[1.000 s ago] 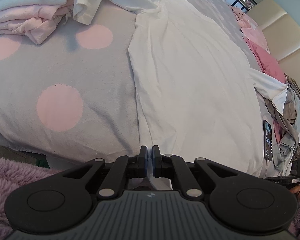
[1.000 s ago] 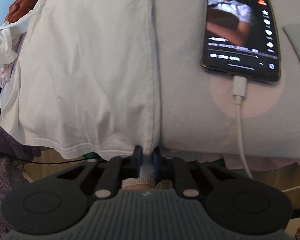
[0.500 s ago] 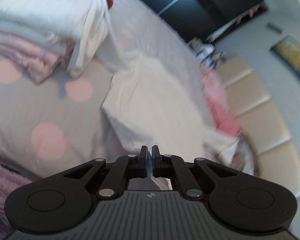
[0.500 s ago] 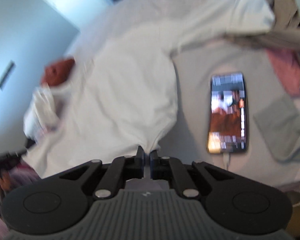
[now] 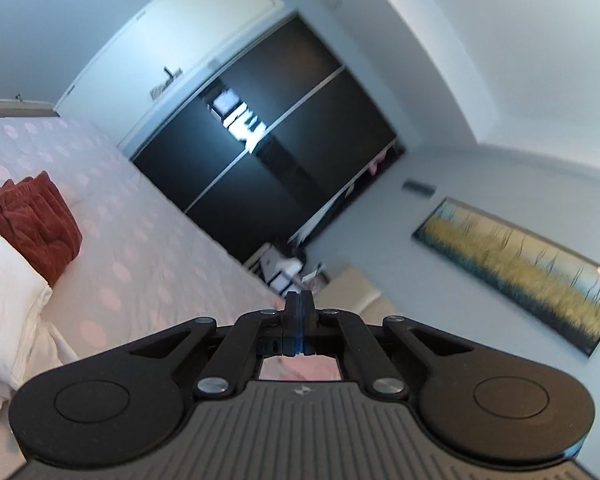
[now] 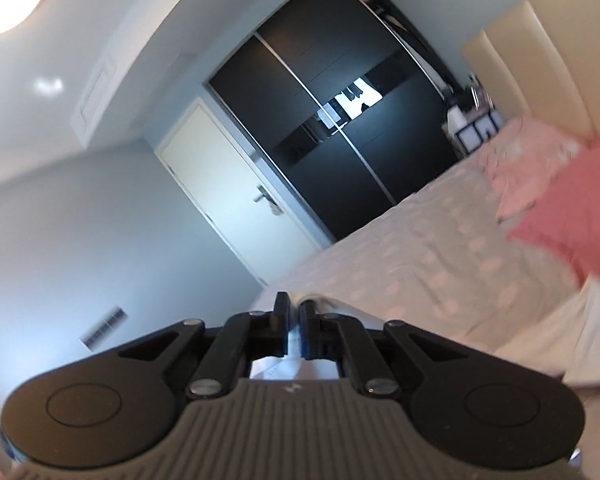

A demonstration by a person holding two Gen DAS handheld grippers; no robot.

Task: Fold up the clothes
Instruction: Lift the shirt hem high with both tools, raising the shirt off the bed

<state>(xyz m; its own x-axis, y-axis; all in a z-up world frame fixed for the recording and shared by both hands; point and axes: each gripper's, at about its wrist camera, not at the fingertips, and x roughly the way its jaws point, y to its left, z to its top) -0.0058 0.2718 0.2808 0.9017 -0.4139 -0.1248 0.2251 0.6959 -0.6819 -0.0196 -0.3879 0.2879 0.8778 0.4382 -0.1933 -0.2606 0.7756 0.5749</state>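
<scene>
You had swung both grippers up from the bed in the last second, so the wrist cameras that had looked down on the white shirt spread flat beside the wardrobe-side half of the bed now faced the wardrobe and ceiling. Your left gripper had its jaws pressed together; a pink and pale patch showed under them, but whether cloth was still pinched there could not be told from this view. Your right gripper held its jaws nearly together on a strip of white fabric, with the shirt's hem visible just beneath them. That read as the near edge of the shirt being lifted and carried toward the wardrobe end of the bed, a fold in progress, though most of the garment lay out of sight below both cameras.

Between you and the wardrobe, a stack of white folded laundry and a rust-red bundle sat on the bed's left part. Pink pillows lay on its right part, nearer the headboard than the wardrobe. A loose white cloth rested below those pillows, close enough to crowd where the fold lands.
</scene>
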